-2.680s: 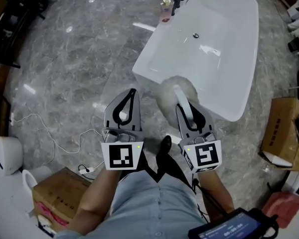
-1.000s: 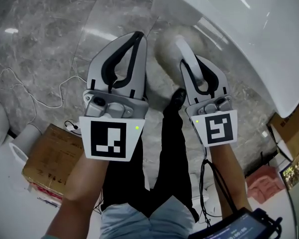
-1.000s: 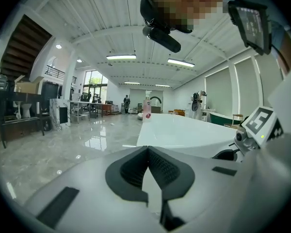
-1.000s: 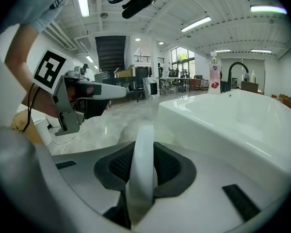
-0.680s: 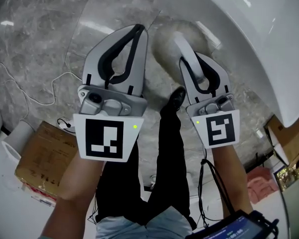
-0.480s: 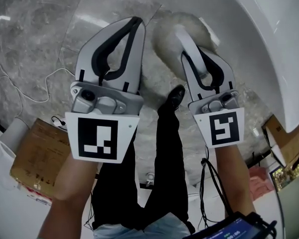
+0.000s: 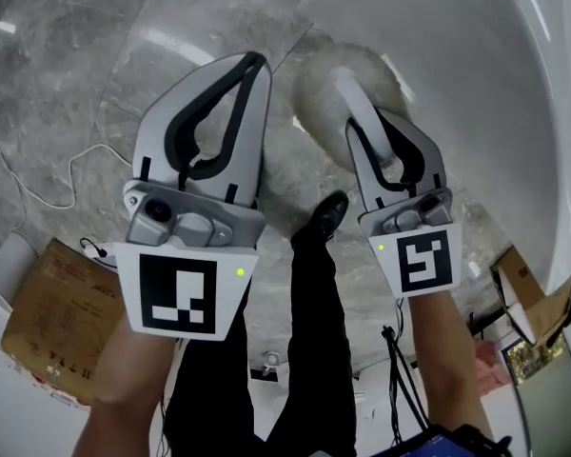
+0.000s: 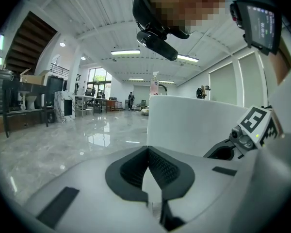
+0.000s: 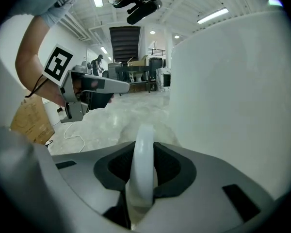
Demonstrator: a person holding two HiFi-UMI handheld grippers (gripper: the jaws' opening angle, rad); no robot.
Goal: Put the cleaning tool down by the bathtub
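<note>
The cleaning tool is a fluffy off-white duster head (image 7: 335,89) on a white handle (image 7: 360,112). My right gripper (image 7: 366,122) is shut on that handle, and the head hangs low over the grey marble floor, close against the white bathtub's outer wall (image 7: 457,93). In the right gripper view the handle (image 9: 142,164) runs up between the jaws, the fluffy head (image 9: 131,129) lies beyond it, and the bathtub wall (image 9: 233,91) fills the right. My left gripper (image 7: 255,62) is shut on nothing, left of the duster; its tips (image 8: 148,150) meet before the bathtub (image 8: 194,123).
A person's black shoe (image 7: 327,213) and dark trouser legs stand between the grippers. A cardboard box (image 7: 48,303) lies at the lower left, with a white cable (image 7: 33,184) on the floor beside it. Another box (image 7: 519,293) shows at the lower right.
Both grippers have dropped nearer to the floor beside the bathtub, and the view has closed in. The right gripper keeps hold of the duster handle; the left stays shut.
</note>
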